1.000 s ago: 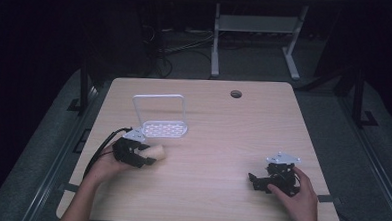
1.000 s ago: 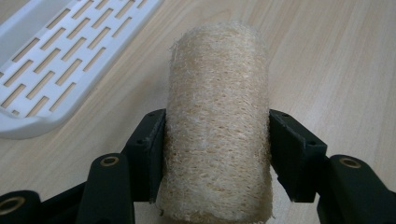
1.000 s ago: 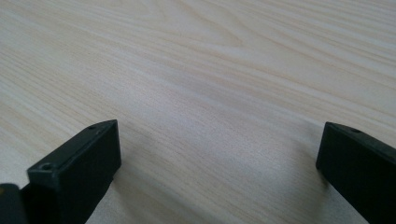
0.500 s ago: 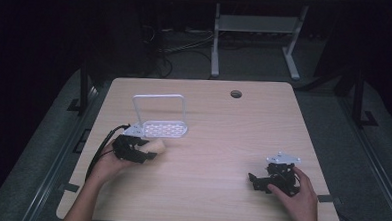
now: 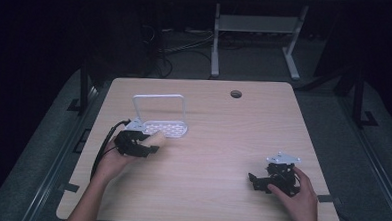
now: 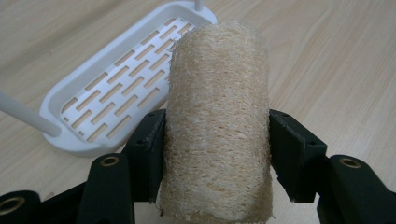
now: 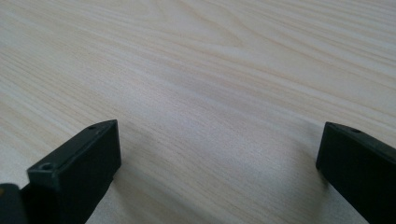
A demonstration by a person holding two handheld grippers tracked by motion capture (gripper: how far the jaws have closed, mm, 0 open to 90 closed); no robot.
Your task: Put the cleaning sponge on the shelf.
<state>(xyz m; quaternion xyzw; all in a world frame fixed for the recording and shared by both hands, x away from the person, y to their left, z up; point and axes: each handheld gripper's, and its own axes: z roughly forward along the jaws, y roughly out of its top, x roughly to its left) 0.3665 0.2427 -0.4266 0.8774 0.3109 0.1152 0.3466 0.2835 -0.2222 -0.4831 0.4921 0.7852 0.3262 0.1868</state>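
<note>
A tan, fibrous loofah roll [image 6: 217, 126] stands between the jaws of my left gripper [image 6: 217, 140], and both black pads press on its sides. From above, that gripper [image 5: 150, 141] hovers at the table's left with the loofah [image 5: 158, 137] just in front of a white slotted tray [image 5: 167, 128]. The tray has a tall white hoop handle [image 5: 159, 96] and lies up and to the left of the roll in the left gripper view [image 6: 107, 93]. My right gripper [image 5: 255, 180] rests low at the table's right, open, with bare wood between its jaws [image 7: 219, 154].
The light wooden table [image 5: 222, 141] has a round cable hole [image 5: 236, 93] near its far edge. A black cable [image 5: 104, 144] trails from the left gripper toward the left edge. Dark floor and a white desk frame [image 5: 257, 28] lie beyond.
My left gripper, with the loofah in it, has shifted slightly toward the white tray. The right gripper has stayed where it was.
</note>
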